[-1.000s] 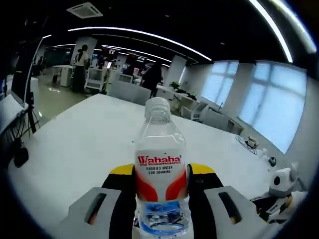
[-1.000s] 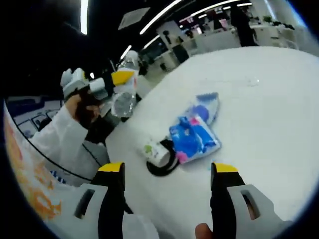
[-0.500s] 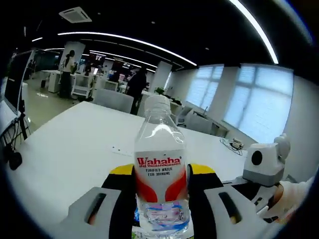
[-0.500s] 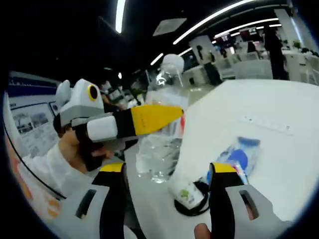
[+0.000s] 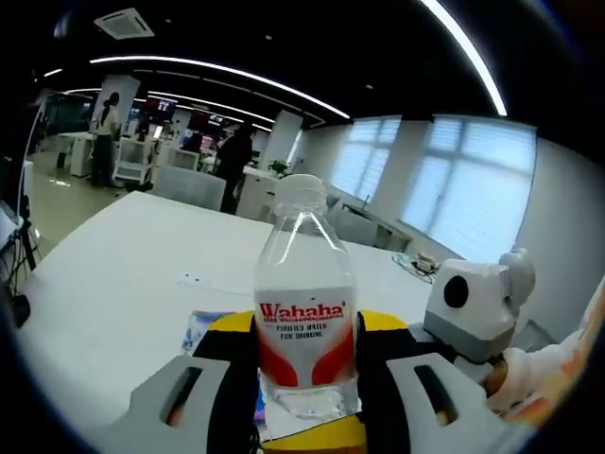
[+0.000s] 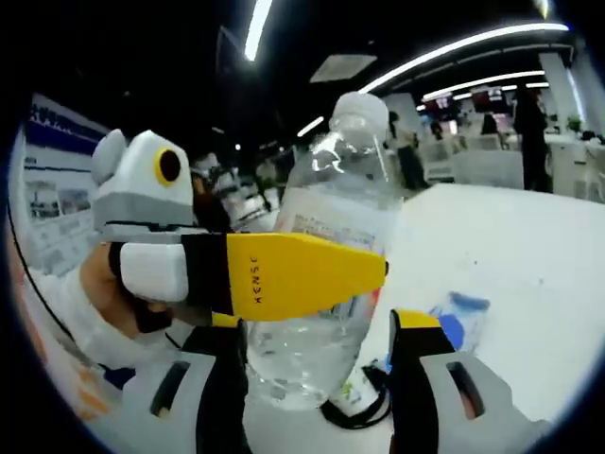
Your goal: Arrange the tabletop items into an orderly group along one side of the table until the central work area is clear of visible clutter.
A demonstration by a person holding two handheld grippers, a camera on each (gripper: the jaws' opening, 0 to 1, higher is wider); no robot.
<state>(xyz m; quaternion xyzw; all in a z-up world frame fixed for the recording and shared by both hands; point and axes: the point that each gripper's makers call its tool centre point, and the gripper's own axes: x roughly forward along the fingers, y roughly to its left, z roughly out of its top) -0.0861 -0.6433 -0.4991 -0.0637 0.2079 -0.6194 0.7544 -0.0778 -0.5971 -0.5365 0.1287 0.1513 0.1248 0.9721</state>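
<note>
A clear Wahaha water bottle with a white cap and red label stands upright between my left gripper's yellow-tipped jaws, which are shut on it. In the right gripper view the same bottle looms close. The left gripper reaches in from the left, its yellow finger lying across the bottle's middle. My right gripper is open, its jaws standing either side of the bottle's lower part. It comes into the left gripper view from the right, held by a hand.
A blue snack packet lies on the white table, also showing behind the bottle. A black cable loop with a small white roll lies near it. Desks, chairs and people stand far off.
The two grippers have closed in on each other. The bottle, still held by the left gripper, now sits between the right gripper's open jaws and looks much larger there.
</note>
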